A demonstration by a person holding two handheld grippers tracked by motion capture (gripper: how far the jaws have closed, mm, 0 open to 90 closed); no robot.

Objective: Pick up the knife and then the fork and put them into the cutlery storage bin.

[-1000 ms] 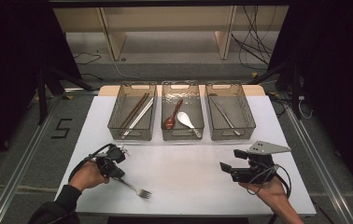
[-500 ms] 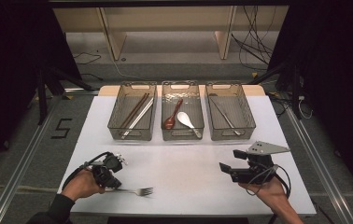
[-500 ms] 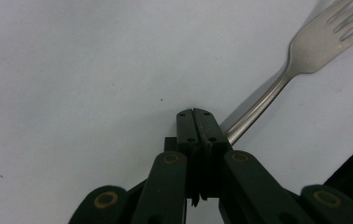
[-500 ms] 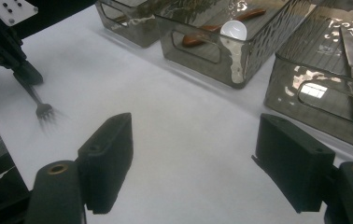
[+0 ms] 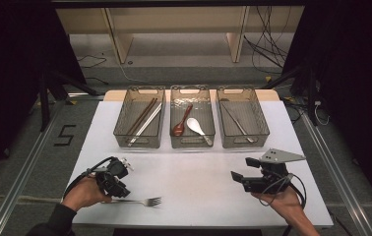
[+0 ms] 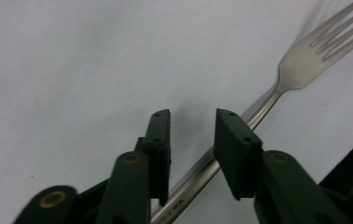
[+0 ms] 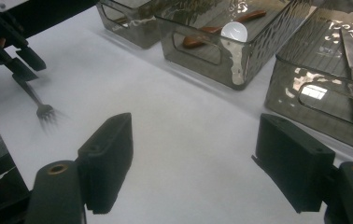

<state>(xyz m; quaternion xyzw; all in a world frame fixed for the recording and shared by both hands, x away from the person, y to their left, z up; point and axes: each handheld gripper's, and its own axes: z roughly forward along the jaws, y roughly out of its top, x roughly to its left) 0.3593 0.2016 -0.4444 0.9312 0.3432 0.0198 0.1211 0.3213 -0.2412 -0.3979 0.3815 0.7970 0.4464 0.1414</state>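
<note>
1. Cutlery was being sorted, by the look of it, into three clear bins lined up along the far edge of the table.
2. Part of that sorting could be judged done: chopsticks lay in the left bin, a brown spoon and a white spoon in the middle bin, and a knife in the right bin.
3. One fork was left outside the bins, lying flat near the near-left corner of the table, its tines pointed toward the table's middle.
4. The left gripper was set low over the fork's handle. In the left gripper view its jaws had just been opening, and the handle ran through the gap between them; the pads stood apart from the metal, so no pinch was made on the fork.
5. The right gripper was held above the near-right part of the table, its jaws spread wide with nothing between them, as the right gripper view showed.
6. What remained, as far as could be judged: the fork had to be gripped again, carried to the far edge and laid in a bin, most likely the right one beside the knife.
</note>
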